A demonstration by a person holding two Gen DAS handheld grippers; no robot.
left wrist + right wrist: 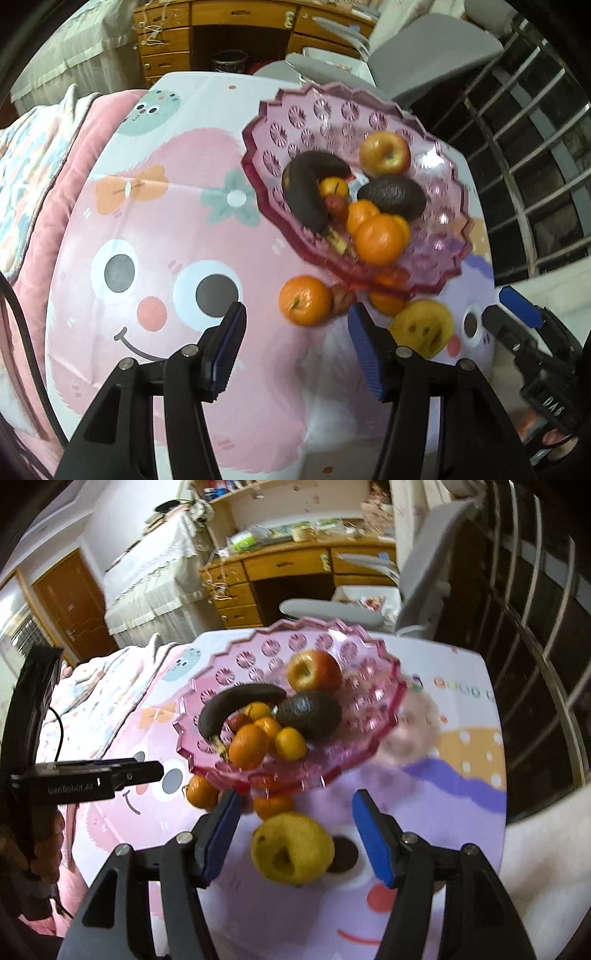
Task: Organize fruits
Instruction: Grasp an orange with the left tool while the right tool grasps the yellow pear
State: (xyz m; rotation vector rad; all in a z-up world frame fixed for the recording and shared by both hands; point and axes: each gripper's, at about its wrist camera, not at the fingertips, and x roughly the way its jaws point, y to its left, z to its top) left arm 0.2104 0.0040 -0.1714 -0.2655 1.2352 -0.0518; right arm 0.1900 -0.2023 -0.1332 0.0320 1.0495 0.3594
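Note:
A pink glass bowl [266,122] [388,701] holds an apple [385,153], a blackened banana [306,188], an avocado [393,195] and several oranges [380,240]. On the cartoon tablecloth in front of it lie an orange [306,301] [201,792], a small reddish fruit [341,299], a second orange [271,805] half under the bowl, and a yellow pear [421,328] [291,849]. My left gripper [295,314] is open, with the loose orange just beyond its fingertips. My right gripper [295,797] is open around the pear, with a gap on both sides.
Pink bedding [48,177] borders the table on the left. A barred window [535,166] runs along the right. A wooden desk [291,568] and a grey chair [328,609] stand behind the table. A hand [44,860] holds the left gripper's handle.

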